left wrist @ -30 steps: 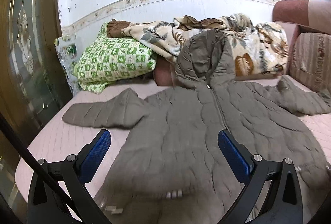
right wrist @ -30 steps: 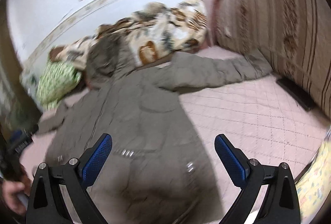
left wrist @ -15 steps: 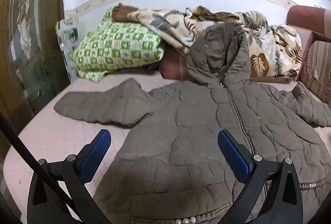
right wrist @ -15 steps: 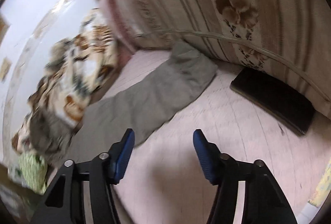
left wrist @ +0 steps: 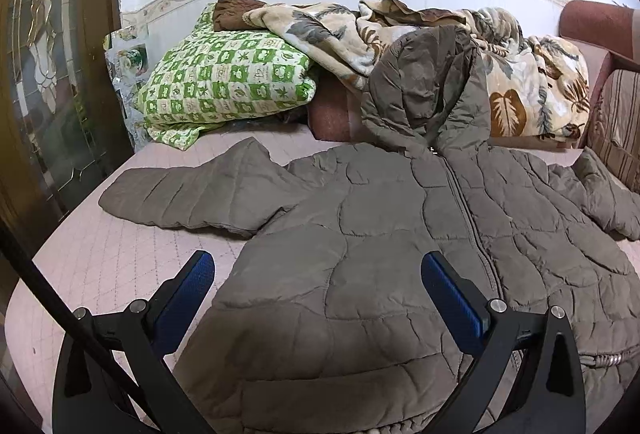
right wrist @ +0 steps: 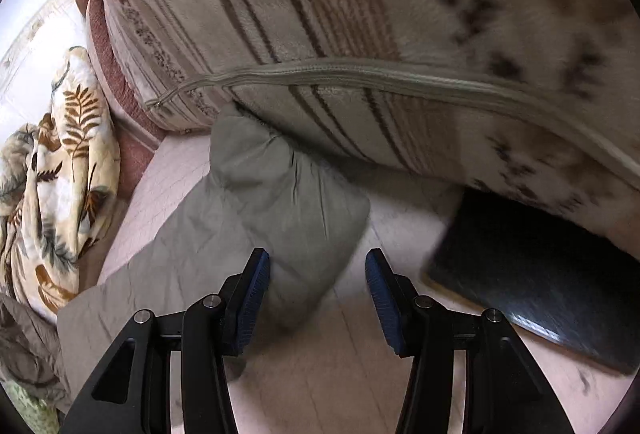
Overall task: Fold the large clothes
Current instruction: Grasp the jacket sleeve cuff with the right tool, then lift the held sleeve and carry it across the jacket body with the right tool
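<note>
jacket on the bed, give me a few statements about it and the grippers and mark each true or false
1. The jacket lies spread out with its zipper side up. True.
2. The left gripper is clamped on the jacket's hem. False: its jaws stand wide open above the jacket, gripping nothing.
3. The right gripper points at the cuff end of a sleeve. True.
4. The hood is folded flat onto the jacket's chest. False: it leans up against the leaf-print blanket.
5. A green checked pillow lies on top of the jacket. False: it sits apart, beyond the other sleeve.
</note>
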Tool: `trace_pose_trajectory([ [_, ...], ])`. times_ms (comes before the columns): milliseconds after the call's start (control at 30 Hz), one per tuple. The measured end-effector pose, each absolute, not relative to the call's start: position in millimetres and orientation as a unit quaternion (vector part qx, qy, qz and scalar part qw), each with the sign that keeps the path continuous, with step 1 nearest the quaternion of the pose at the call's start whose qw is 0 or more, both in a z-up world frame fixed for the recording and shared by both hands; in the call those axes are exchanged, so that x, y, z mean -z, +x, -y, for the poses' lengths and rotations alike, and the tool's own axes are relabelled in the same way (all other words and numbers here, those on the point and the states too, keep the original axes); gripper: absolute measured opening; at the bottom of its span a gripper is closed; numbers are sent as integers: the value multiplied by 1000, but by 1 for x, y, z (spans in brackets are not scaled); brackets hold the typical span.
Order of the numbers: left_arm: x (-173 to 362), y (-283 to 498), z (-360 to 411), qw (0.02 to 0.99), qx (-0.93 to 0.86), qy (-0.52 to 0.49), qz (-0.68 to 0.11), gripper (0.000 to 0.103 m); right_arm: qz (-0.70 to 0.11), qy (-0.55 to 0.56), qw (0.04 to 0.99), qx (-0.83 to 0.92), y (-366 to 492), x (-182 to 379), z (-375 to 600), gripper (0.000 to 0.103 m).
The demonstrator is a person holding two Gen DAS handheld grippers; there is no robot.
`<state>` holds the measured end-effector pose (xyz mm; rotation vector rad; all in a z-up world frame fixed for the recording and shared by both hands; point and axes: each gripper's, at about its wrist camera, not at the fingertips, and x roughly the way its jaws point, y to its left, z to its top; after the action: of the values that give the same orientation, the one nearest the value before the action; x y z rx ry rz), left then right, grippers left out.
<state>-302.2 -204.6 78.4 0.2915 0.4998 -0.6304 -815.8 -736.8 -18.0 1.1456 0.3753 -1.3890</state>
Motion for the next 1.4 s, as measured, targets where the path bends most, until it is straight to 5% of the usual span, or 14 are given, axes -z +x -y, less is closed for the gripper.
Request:
trace_pose_trajectory([
  [67,-77,-303,207,909,307,146,-242,103,-168,478,619,600,-812,17,745,31],
  [167,-77,-304,208,909,307,148,-241,103,-150,471,637,592,-813,8,742,17],
  [967,-99,-285,162,916,296,90,-255,103,-92,240,831,493,-647,-333,589,15],
  [1400,-111,-263,120,922,280,47,-262,103,-167,166,891,389,-517,-352,477,15],
])
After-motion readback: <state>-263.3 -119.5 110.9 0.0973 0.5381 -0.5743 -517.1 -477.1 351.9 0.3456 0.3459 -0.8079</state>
